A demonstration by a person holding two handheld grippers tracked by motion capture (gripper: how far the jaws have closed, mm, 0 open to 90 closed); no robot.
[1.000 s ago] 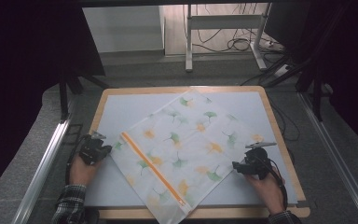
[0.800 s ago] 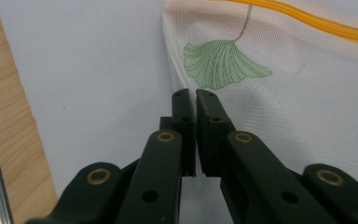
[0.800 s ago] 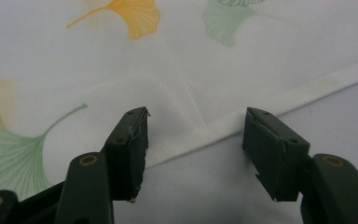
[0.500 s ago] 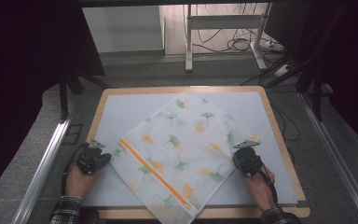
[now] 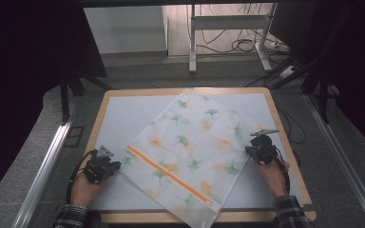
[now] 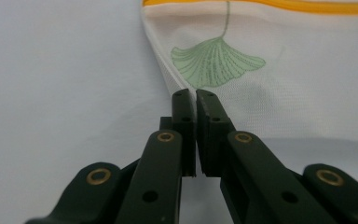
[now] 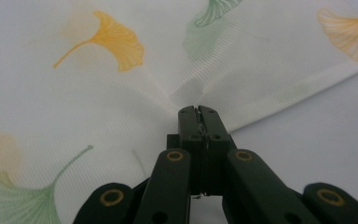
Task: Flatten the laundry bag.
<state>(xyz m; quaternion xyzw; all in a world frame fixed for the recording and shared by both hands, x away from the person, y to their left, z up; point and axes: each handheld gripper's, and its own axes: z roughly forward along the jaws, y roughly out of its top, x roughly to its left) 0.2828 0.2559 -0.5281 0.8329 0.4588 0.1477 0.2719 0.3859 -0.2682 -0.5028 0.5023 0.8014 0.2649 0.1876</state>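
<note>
A white mesh bag [image 5: 195, 147] printed with green and orange ginkgo leaves lies spread at a slant on the pale table top [image 5: 133, 114]. An orange zipper [image 5: 171, 173] runs along the bag's near-left side. My left gripper [image 5: 113, 166] is shut on the bag's left corner [image 6: 186, 86], just below a green leaf. At the bag's right edge my right gripper [image 5: 251, 150] is shut on the fabric, which puckers at the jaw tips [image 7: 198, 110]. The bag's nearest corner [image 5: 208, 219] reaches past the table's front edge.
The table has a wooden rim [image 5: 285, 137]. Metal rails run along the floor at left [image 5: 43, 166] and right [image 5: 347, 161]. A desk frame with cables [image 5: 228, 42] stands beyond the far edge. Bare table lies at the far left and near right.
Both grippers kept their hold. The left one came nearer to me and the right one moved slightly away. The bag turned and now lies flatter, its near corner farther right.
</note>
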